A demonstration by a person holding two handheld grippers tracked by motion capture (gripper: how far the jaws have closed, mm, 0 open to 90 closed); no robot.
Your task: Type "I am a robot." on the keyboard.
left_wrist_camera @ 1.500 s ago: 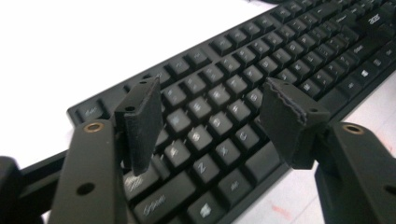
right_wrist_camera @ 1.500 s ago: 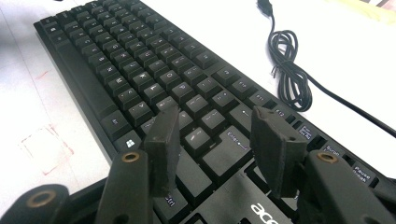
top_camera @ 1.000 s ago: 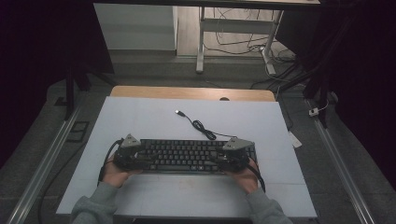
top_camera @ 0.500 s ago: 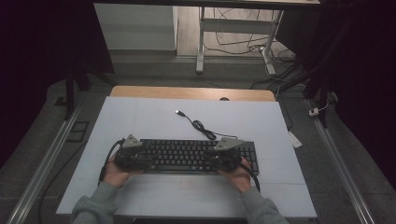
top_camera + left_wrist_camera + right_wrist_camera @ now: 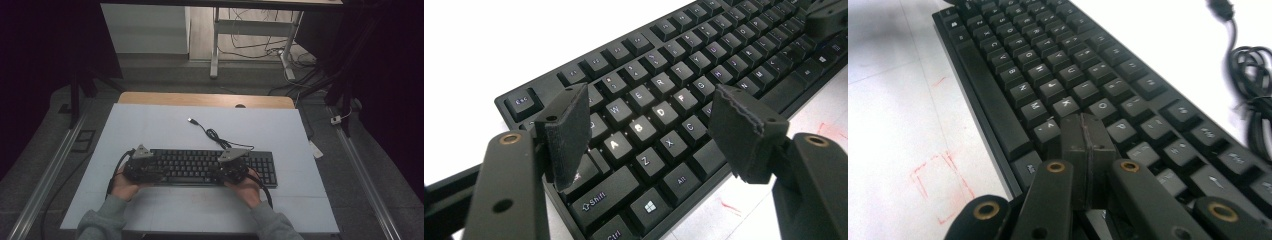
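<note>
Keyboard (image 5: 210,166): black, lying flat on the near half of my desk (image 5: 165,125), long side running left to right, number pad at the right end.
Left tool (image 5: 651,125): jaws apart, hovering over the left letter block around A, S and D; I see nothing between the pads, and whether the left pad brushes a keycap I cannot tell.
Right tool (image 5: 1083,137): jaws have just been closing and now stand together with nothing between them, the joined tip low over the keys near the comma and full-stop row; contact with a key I cannot confirm.
Work in hand, my judgement: pressing keys with the closed right tip while the left waits open.
Risk one: the joined tip is wider than one keycap, so a slightly off-centre press could take two neighbouring keys at once.
Risk two: a slanted push from my right hand (image 5: 246,187) could slide the keyboard across the smooth desk, since nothing clamps it.
Risk three: the open left jaws straddle several keys; lowering my left hand (image 5: 122,186) carelessly could catch a keycap edge and lift it.
Surroundings: the keyboard's cable (image 5: 216,136) lies coiled just beyond the far edge, its USB plug (image 5: 191,120) loose and unconnected farther off.
Obstructions: none between either tool and the keys; the cable coil sits near the right tool's far side and could snag.
</note>
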